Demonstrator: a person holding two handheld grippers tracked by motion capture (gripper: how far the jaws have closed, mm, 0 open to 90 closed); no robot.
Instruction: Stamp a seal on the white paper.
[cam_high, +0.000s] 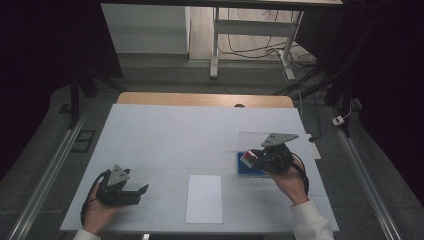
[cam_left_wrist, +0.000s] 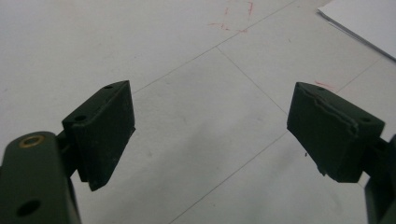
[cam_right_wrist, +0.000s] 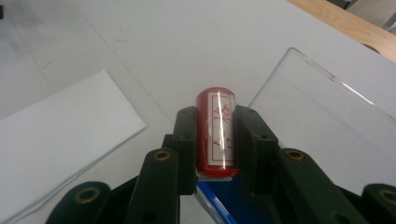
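Note:
My right gripper (cam_right_wrist: 215, 133) is shut on a small red stamp (cam_right_wrist: 216, 135) with a white label and red characters; it lies lengthwise between the jaws. In the high view the right gripper (cam_high: 254, 158) holds the red stamp (cam_high: 247, 158) just above a blue ink pad (cam_high: 250, 170) at the table's right. A strip of that blue pad (cam_right_wrist: 219, 205) shows below the jaws. My left gripper (cam_high: 143, 190) rests near the front left of the table, open, with only white table between its fingers (cam_left_wrist: 105, 130).
A white sheet of paper (cam_high: 204, 198) lies at the front centre of the white table (cam_high: 175, 135). A clear acrylic plate (cam_right_wrist: 322, 112) lies flat beyond the stamp, at the right of the table. A wooden edge (cam_high: 205, 99) runs along the far side.

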